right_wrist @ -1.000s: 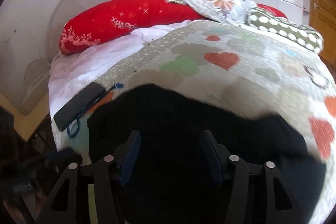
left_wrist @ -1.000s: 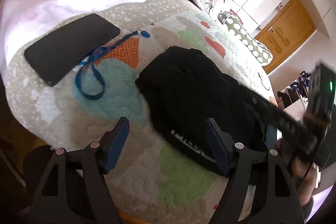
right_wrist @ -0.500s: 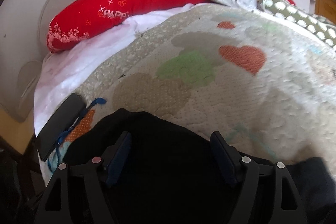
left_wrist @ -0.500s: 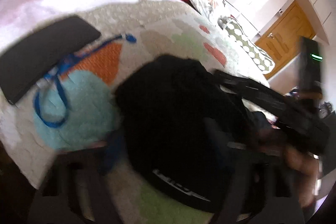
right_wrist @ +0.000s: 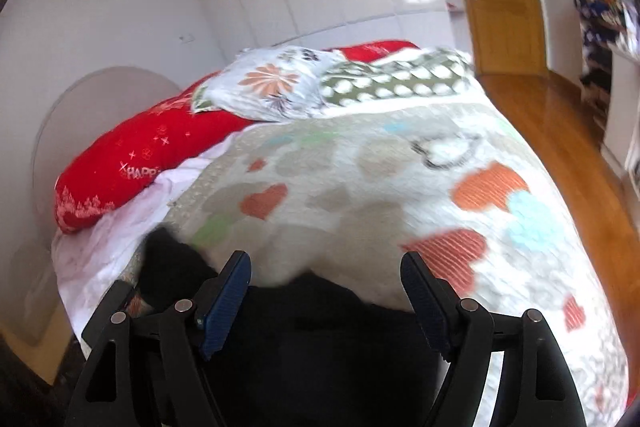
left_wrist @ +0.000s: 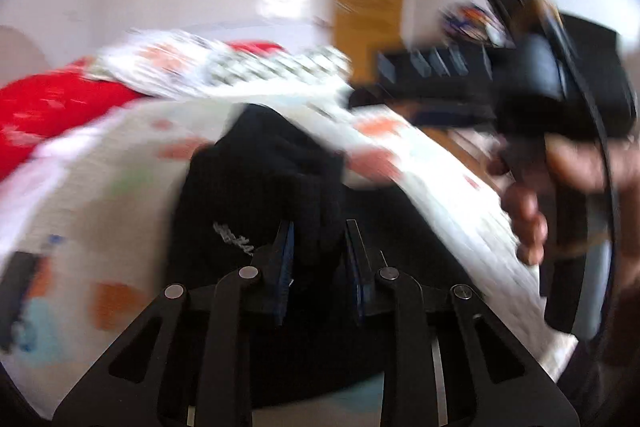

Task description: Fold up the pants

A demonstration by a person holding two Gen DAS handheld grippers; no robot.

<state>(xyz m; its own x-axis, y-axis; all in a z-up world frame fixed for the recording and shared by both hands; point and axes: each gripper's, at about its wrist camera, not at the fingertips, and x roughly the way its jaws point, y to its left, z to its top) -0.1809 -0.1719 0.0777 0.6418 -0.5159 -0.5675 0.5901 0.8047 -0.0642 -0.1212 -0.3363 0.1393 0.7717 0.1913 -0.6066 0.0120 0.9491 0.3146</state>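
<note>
Here the left gripper [left_wrist: 318, 247] is closing on a bunched fold of the black pants [left_wrist: 276, 163], which lie crumpled on the heart-patterned bed quilt [right_wrist: 360, 167]; further right, the right gripper [right_wrist: 326, 291] hovers released above them.

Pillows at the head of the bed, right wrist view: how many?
3: red pillow at left, floral pillow in the middle, green dotted pillow at right. More may hide behind.
</note>
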